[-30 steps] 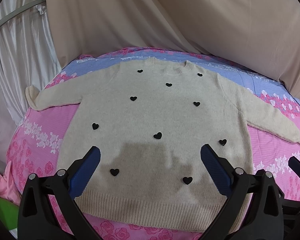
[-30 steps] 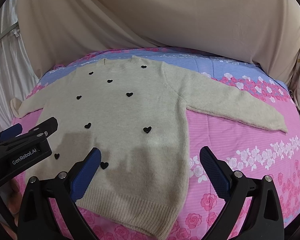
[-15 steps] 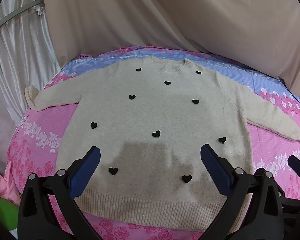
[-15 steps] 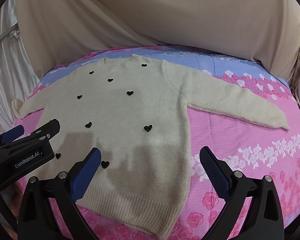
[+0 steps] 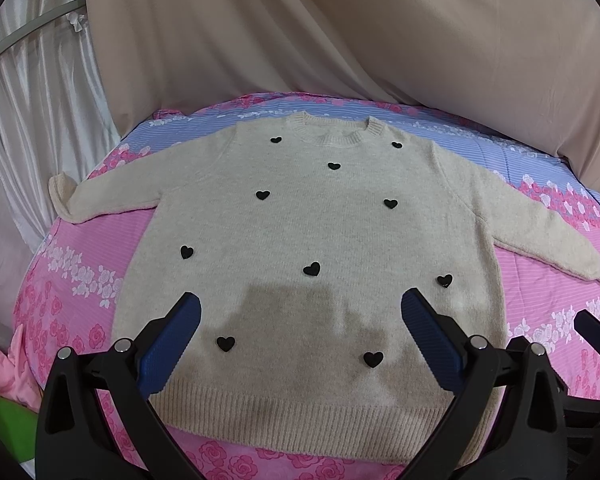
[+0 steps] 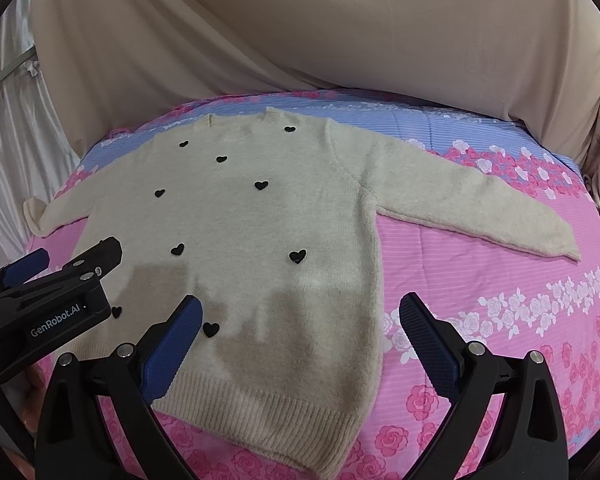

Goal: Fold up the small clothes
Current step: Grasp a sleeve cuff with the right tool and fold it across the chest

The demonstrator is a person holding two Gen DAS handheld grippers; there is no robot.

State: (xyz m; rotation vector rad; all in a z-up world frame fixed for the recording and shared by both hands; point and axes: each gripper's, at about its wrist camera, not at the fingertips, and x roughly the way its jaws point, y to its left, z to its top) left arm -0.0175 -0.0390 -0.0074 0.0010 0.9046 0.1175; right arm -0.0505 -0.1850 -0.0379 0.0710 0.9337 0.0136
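Note:
A cream knit sweater with small black hearts (image 5: 308, 232) lies flat and face up on the bed, collar at the far side, both sleeves spread out to the sides. It also shows in the right wrist view (image 6: 260, 240). My left gripper (image 5: 300, 312) is open and empty, hovering above the sweater's lower middle near the ribbed hem. My right gripper (image 6: 300, 316) is open and empty, hovering above the sweater's lower right part. The left gripper's body shows at the left of the right wrist view (image 6: 52, 300).
The bed has a pink floral sheet (image 6: 480, 300) with a blue striped band at the far side (image 5: 480, 148). Beige drapes (image 5: 340, 32) hang behind. A white curtain (image 5: 32, 100) hangs at the left. Pink and green items (image 5: 0, 392) lie at the near left edge.
Both grippers have drifted very slightly; the sweater has shifted a little in each view. Nothing was taken hold of, and both stay open.

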